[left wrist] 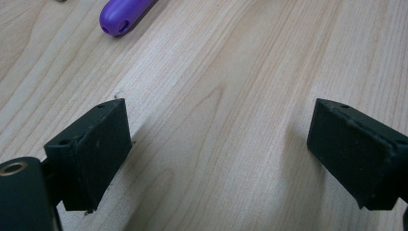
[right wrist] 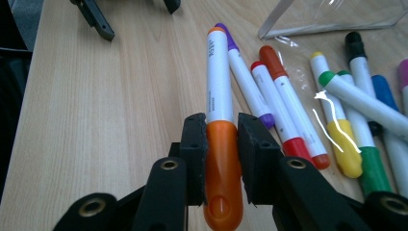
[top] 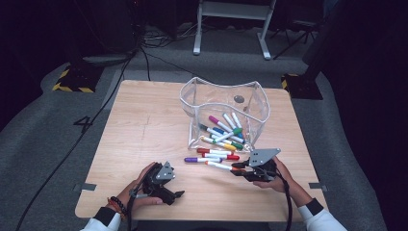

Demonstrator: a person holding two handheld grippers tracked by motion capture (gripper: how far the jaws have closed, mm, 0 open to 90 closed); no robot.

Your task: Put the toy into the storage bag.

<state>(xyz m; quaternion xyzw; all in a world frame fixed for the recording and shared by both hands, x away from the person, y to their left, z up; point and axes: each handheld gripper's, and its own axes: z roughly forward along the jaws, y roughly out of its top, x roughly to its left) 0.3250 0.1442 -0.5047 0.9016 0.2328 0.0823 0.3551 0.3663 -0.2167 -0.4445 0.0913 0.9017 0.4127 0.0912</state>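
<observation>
Orange marker (right wrist: 220, 144), clamped by its cap between my right gripper (right wrist: 221, 144) pads, points away from me over the table (top: 144, 139), apparently bound for the clear pouch (top: 223, 113) ahead. Beside my fingers lie the purple marker (right wrist: 243, 77) and two red ones. My left gripper (left wrist: 219, 149) rests empty, jaws spread wide, waiting its turn.

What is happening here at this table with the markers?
A person works at a wooden table with a gripper in each hand. The right gripper is shut on the cap of an orange marker. The left gripper rests open on the wood, holding nothing. Several markers already lie in the clear pouch; a few others lie in front of it.
</observation>
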